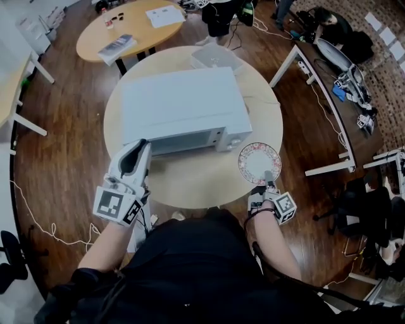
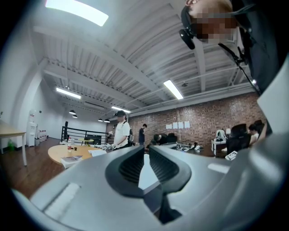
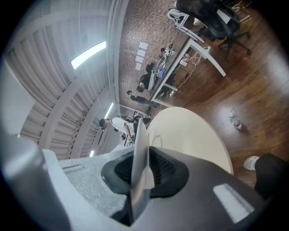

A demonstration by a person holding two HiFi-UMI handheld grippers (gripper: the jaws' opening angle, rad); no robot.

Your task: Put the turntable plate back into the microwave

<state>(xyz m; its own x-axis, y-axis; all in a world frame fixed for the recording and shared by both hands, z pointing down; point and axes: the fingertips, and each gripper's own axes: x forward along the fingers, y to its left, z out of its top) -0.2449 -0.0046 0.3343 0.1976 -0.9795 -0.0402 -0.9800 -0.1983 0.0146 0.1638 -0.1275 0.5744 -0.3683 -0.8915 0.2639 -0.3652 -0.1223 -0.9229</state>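
Your right gripper (image 1: 268,180) pinches the plate (image 1: 256,159) by its rim, just right of the microwave (image 1: 180,104). Your left gripper (image 1: 140,149) is at its front left corner, jaws slightly spread.

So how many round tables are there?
2. The near table holds the microwave; the far table behind it has papers on it. More could be hidden.

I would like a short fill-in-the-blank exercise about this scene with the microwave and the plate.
1. The right gripper holds the turntable plate by its ____.
2. The white microwave stands on a ____ table.
3. In the head view, the plate is near the microwave's front ____ corner.
Missing words: rim; round; right.
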